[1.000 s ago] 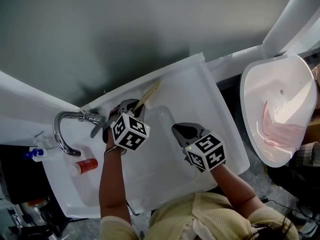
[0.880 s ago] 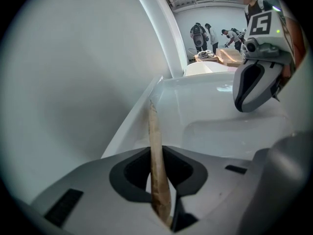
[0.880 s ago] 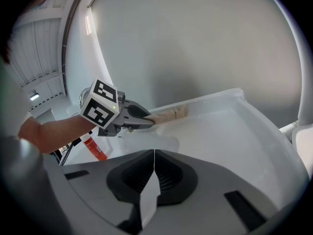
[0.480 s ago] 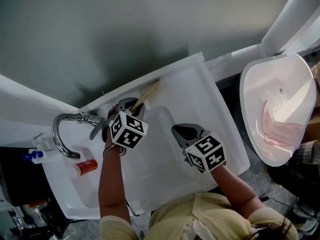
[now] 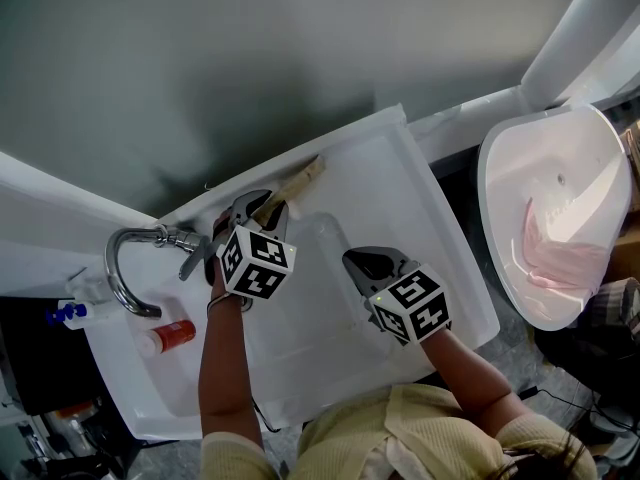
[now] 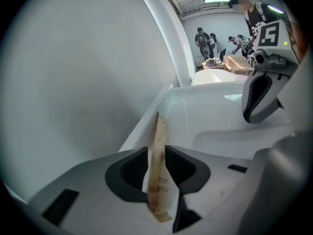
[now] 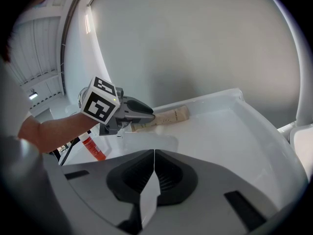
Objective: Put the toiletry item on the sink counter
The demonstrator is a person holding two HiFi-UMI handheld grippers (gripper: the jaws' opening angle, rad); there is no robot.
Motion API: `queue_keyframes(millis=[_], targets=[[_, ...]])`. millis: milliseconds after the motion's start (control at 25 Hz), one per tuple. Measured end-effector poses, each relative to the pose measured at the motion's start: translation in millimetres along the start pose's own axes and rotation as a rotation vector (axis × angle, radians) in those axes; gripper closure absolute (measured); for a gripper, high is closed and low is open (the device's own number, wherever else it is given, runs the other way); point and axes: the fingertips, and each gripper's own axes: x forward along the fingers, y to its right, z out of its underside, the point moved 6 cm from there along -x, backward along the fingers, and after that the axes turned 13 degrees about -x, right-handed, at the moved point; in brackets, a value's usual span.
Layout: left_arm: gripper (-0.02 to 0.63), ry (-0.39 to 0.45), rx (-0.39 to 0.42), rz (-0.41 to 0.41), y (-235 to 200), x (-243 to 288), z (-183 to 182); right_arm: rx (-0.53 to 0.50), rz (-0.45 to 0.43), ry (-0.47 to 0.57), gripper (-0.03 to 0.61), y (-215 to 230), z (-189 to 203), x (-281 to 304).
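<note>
Far left of the head view: a chrome faucet stands over the end of the sink counter, and a red tube lies on the ledge beside it. Neither is involved.

Next, the left gripper sits at the back edge of the counter, pointing towards the wall. Its jaws have just been opening and now stand released. The left gripper view shows the toiletry item, a tan paper toothbrush packet, still in the gap between the pads. A sliver of space shows on its left side, so it is no longer pinched. Whether it still brushes the right-hand pad cannot be told.

The packet's far end, which was raised and tilted a second ago, now lies flat on the counter's rear ledge along the wall. The right gripper view confirms the packet lying on the white surface.

Finding: the placement is effectively made. In my judgement, only drawing the left gripper back remains. The risk is that a pad drags the light packet off the ledge towards the basin.

Further right, the right gripper hovers over the basin, jaws clenched together on nothing, taking no part.

Far right, a white bowl-shaped fixture holds something pink, well apart from the work.
</note>
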Motion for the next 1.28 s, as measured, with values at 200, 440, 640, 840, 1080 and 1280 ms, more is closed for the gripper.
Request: queue_keyframes(millis=[200,440,640,840,1080,1280], targets=[[0.476,0.031,-0.005,-0.027,-4,-9,-5,-0.009,0.008,0.004,0.551,-4,-3,-2],[0.476,0.044,-0.023,-0.030,-1,-21,-5,-0.024,0.014,0.008,0.551,-11,-7,-6],[0.483,0.038,-0.063,-0.021,5,-30,2,-0.034,0.028,0.012,0.551,-15,-9,-11],[0.492,0.029,-0.085,-0.025,9,-40,9,-0.041,0.049,0.015,0.551,-20,-9,-17],[0.495,0.034,-0.194,-0.006,15,-56,15,-0.046,0.071,0.026,0.551,-30,-11,-26],[0.495,0.011,-0.217,0.011,26,-68,26,-0.046,0.086,0.036,0.551,-39,-11,-32]])
